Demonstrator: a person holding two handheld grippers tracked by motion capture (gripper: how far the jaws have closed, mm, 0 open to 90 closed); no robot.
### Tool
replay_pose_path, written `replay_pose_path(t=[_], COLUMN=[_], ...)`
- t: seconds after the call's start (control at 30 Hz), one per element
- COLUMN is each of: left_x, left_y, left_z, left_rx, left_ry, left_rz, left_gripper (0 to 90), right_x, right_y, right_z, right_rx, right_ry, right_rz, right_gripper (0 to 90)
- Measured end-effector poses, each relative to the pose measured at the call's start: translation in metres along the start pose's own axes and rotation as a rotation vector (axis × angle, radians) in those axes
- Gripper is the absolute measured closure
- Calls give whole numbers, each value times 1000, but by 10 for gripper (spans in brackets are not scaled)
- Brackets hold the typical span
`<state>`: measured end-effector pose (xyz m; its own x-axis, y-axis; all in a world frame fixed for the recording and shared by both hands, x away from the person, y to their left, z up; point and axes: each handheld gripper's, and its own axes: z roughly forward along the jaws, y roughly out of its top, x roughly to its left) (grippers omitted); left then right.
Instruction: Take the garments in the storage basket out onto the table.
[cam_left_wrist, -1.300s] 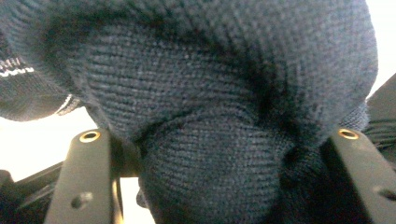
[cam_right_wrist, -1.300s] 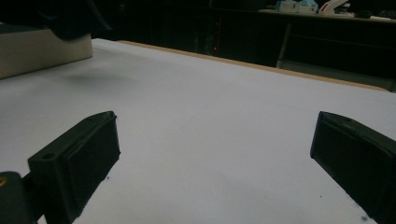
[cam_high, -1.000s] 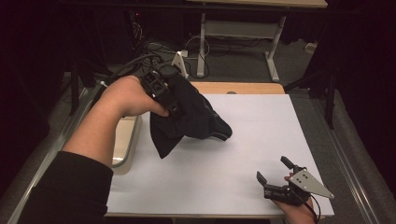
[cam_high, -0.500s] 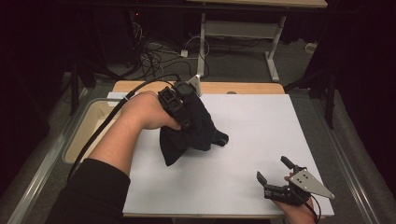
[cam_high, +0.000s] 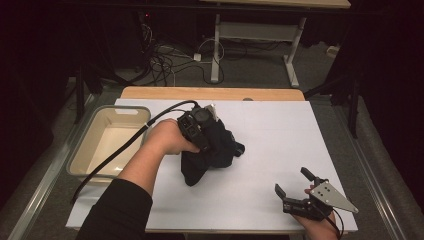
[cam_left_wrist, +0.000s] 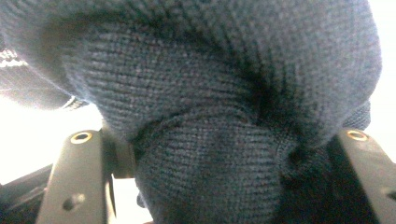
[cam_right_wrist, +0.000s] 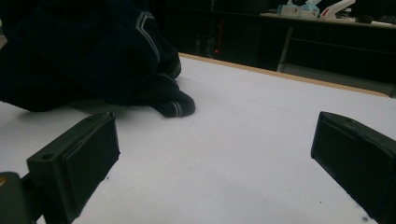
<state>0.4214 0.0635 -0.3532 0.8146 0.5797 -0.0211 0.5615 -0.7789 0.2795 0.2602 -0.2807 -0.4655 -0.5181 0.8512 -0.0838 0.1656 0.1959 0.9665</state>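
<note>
Your left gripper (cam_high: 212, 131) sits over the middle of the white table sheet (cam_high: 280, 130), its jaws clamped around a bunched fold of the dark navy knitted garment (cam_high: 212, 152); in the left gripper view the ribbed knit (cam_left_wrist: 210, 140) is packed between both jaws, pressing on each of them. Those jaws have just been easing slightly wider, yet the cloth between them is gripped. The garment's lower part rests crumpled on the sheet, with a cuff-like end poking out toward the right, and in the right gripper view that end (cam_right_wrist: 175, 106) lies flat on the white surface, showing a thin pale stripe. Just left of your left forearm stands the shallow beige plastic tub (cam_high: 107, 145), at the sheet's left edge, apart from the garment. Your right gripper (cam_high: 295, 186) rests low near the front right corner of the sheet, well apart from the garment, with its jaws spread wide and nothing between them; bare white sheet shows in the gap in the right gripper view.
</note>
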Motion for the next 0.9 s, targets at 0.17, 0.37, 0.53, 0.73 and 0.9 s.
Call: replay_pose_path(t=[0.17,0.37,0.53,0.73,0.9], left_x=[0,0,-1,-2,-4], left_y=[-7,-13,-23,-42,-53], left_z=[31,49,65,83,93], left_rx=[-25,-78,-153,-292,-392], left_ry=[-25,-60,-65,-67,-71], left_rz=[1,-11,-24,-32,-58], left_gripper=[335,326,292,255,208], right_x=[0,0,2,4,5], right_y=[0,-1,0,0,0], right_z=[0,1,1,2,3], right_rx=[1,2,4,3,6], right_ry=[1,4,6,10,14], right_rz=[0,-4,-8,-10,-14], right_gripper=[12,13,13,13,13])
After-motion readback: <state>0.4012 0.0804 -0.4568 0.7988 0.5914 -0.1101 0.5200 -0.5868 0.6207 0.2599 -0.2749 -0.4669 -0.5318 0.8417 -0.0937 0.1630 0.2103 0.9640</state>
